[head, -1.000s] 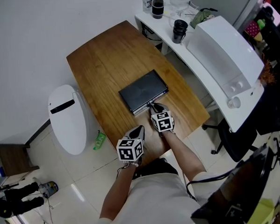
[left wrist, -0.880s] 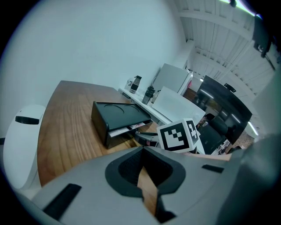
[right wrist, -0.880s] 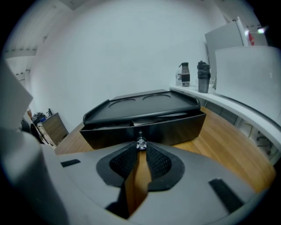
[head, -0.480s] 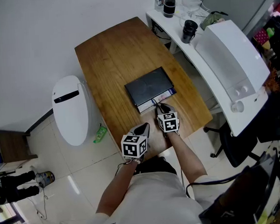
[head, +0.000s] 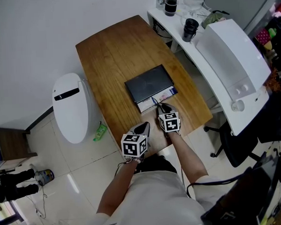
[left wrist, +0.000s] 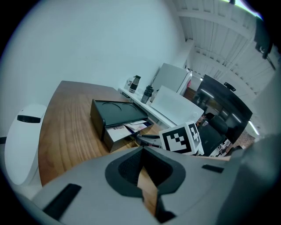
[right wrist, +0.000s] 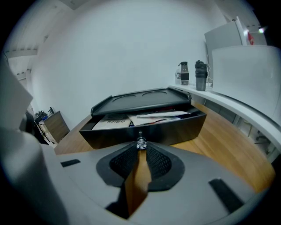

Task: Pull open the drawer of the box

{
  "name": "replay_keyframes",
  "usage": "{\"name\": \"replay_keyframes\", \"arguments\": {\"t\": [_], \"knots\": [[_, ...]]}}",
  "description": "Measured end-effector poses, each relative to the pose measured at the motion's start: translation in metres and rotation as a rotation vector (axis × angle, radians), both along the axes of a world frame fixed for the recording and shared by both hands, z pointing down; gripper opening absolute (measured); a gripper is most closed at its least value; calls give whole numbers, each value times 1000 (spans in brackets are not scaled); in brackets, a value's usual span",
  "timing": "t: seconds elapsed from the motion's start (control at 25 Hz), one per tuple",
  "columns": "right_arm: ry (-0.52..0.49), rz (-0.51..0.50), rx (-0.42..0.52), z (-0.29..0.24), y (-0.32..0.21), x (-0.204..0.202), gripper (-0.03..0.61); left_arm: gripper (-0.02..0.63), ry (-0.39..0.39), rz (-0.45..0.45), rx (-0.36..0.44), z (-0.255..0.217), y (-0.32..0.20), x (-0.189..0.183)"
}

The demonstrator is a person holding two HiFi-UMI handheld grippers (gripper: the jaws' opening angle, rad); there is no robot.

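Low, flat black box (head: 147,82) just right of centre in the head view, set square on the wooden table (head: 109,50). Raised rim round the lid, two shallow round recesses in its top. Drawer (head: 159,94) partly out at the lower-right side of the box, open far enough to show papers (right wrist: 145,117) lying flat inside, white and pale printed sheets. Dark drawer front level across the middle of the right gripper view, with a small shiny knob (right wrist: 141,143) at its centre, pinched at the tips of the right gripper (right wrist: 140,147).
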State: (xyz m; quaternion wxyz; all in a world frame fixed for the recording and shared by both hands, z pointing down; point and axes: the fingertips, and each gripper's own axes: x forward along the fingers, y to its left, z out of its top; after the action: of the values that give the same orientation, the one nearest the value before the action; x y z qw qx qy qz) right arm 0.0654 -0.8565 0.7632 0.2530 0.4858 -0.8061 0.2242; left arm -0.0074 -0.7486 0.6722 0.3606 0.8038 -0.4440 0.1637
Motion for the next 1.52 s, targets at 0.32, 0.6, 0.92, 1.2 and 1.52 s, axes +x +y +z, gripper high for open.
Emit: {"name": "replay_keyframes", "arguments": {"t": [0.32, 0.6, 0.92, 1.2, 1.52], "knots": [[4, 1, -4, 2, 11, 7, 54, 3, -1, -5, -2, 1, 7, 3], [-2, 14, -8, 1, 19, 10, 54, 3, -6, 2, -5, 1, 11, 2], [-1, 16, -17, 3, 32, 18, 54, 3, -5, 11, -5, 2, 19, 7], [0, 8, -27, 5, 40, 21, 54, 3, 0, 9, -6, 1, 23, 9], [3, 3, -34, 7, 46, 25, 54, 3, 3, 6, -6, 3, 25, 11]]}}
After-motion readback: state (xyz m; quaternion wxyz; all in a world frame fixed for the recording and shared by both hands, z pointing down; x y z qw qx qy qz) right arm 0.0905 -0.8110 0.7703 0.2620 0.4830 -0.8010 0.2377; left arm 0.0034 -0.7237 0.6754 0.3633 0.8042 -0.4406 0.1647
